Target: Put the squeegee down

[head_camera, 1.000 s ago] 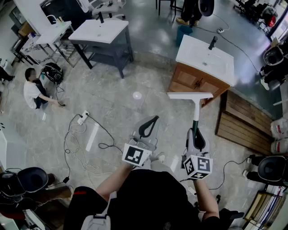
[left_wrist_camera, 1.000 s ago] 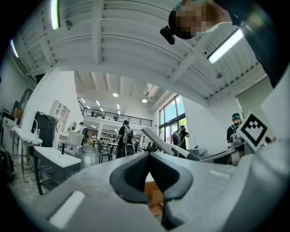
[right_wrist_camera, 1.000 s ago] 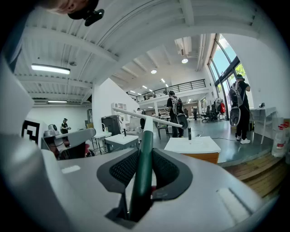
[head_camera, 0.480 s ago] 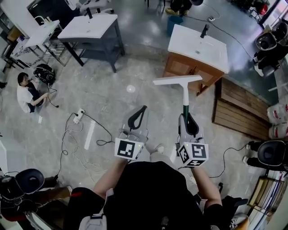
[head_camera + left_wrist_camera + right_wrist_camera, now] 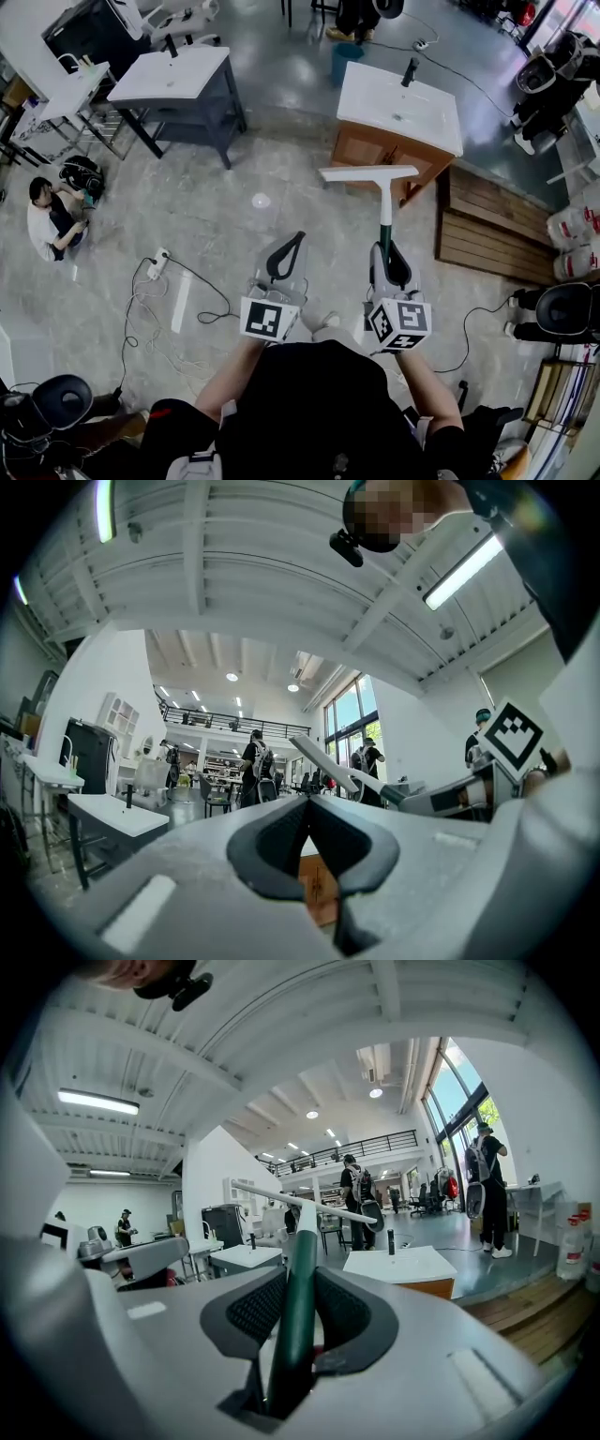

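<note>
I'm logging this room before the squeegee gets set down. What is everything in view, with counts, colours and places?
squeegee: one, white blade, green handle, held by the right gripper
wooden vanity: one, brown with white sink top, beyond the blade
grey vanity: one, dark frame, white top, upper left
seated person: one, white top, floor, far left
power strip: one, white, floor, left of centre
wooden decking: one, brown, right side
left gripper: one, grey, jaws together, empty
right gripper: one, grey, jaws shut on the squeegee's handle

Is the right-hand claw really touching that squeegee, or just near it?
Touching. The right gripper view shows the right gripper with its padded jaws pressed against both sides of the green handle of the squeegee.
</note>
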Tool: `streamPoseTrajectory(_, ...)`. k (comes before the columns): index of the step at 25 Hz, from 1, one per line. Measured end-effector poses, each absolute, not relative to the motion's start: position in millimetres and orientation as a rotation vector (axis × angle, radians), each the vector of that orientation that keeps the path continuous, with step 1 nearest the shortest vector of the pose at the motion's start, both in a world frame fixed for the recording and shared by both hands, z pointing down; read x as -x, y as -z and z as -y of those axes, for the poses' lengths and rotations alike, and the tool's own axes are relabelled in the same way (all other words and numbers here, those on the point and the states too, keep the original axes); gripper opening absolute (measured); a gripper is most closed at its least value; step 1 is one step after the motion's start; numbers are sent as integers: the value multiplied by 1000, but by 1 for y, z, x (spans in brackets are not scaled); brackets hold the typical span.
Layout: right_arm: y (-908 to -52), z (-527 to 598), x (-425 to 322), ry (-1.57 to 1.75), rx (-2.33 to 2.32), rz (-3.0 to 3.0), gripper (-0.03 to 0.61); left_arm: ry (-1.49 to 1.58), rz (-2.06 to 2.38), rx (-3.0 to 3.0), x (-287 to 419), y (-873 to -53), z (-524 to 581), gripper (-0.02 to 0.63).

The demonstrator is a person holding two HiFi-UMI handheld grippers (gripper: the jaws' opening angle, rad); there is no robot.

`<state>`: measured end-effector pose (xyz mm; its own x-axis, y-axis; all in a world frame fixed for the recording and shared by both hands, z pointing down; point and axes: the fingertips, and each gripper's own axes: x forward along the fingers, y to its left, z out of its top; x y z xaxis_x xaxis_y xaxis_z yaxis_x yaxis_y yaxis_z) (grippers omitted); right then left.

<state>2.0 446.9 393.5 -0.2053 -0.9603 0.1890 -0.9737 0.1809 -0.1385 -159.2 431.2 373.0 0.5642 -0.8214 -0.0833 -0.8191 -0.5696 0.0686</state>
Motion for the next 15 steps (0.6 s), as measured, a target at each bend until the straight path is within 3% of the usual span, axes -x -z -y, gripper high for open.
streamPoseTrajectory(15,-421,-417,-9,-383,-1985,2266,101,95,1416,-2772,169,-404,-383,2)
